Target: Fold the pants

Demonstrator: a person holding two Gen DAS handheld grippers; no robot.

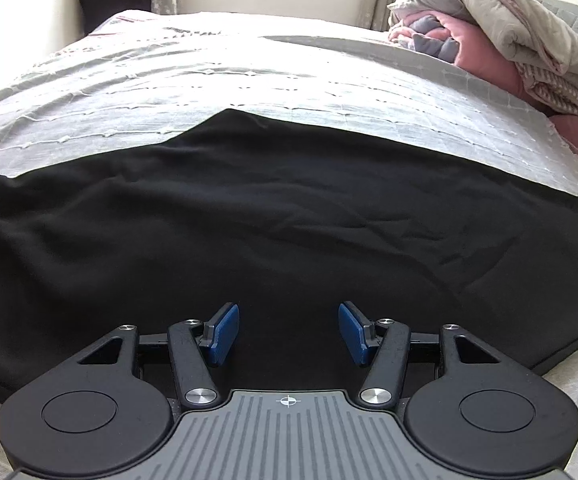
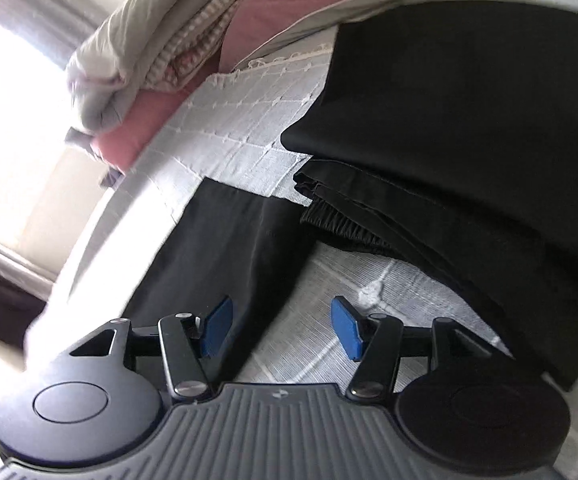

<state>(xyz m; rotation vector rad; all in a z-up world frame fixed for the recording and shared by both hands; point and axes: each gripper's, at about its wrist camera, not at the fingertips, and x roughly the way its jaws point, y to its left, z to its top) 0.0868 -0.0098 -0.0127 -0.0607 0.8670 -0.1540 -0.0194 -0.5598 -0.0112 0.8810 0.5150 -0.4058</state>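
Black pants spread on the bed, both grippers released

Pants (image 1: 269, 220) lie crosswise just ahead of the left gripper (image 1: 289, 334); the right gripper (image 2: 281, 330), empty, hovers at lower centre

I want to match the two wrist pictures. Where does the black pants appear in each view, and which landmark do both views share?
Left wrist view: the black pants lie flat across the middle, just beyond the open left tongs.
Right wrist view: the pants fill the right side as a folded stack, waistband showing.
Shared landmark: the bundled pink and grey bedding, top right in the left view, top left of centre in the right.
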